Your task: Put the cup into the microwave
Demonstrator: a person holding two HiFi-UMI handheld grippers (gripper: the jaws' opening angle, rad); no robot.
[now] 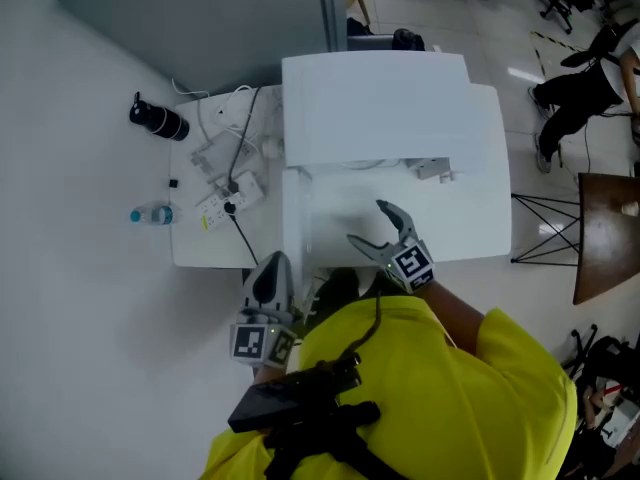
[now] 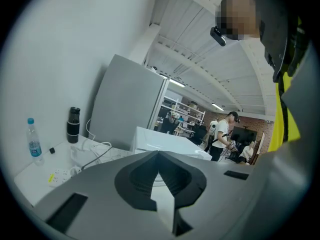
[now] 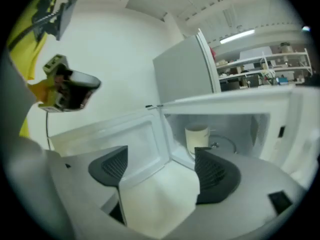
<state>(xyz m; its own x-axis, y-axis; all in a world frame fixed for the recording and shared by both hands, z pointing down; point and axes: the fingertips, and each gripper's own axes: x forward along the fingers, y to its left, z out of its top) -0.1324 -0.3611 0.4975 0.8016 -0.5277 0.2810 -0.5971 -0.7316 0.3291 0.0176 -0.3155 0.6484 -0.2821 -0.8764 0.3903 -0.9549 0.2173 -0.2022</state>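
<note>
A cream cup [image 3: 197, 136] stands upright inside the white microwave [image 1: 390, 108], on the left of its cavity floor [image 3: 235, 145]. The microwave door [image 3: 120, 134] hangs open to the left. My right gripper [image 3: 160, 159] is open and empty in front of the opening, a short way back from the cup; in the head view this right gripper [image 1: 366, 222] hovers over the open door area. My left gripper [image 1: 272, 270] is low at the table's front edge, left of the door. Its jaws [image 2: 159, 158] meet with nothing between them. The cup is hidden in the head view.
On the white table [image 1: 190, 248] left of the microwave lie a power strip [image 1: 228, 200] with cables, a black bottle [image 1: 158, 120] and a water bottle [image 1: 152, 214]. A grey partition [image 1: 200, 18] stands behind. A brown table [image 1: 605, 228] is off to the right.
</note>
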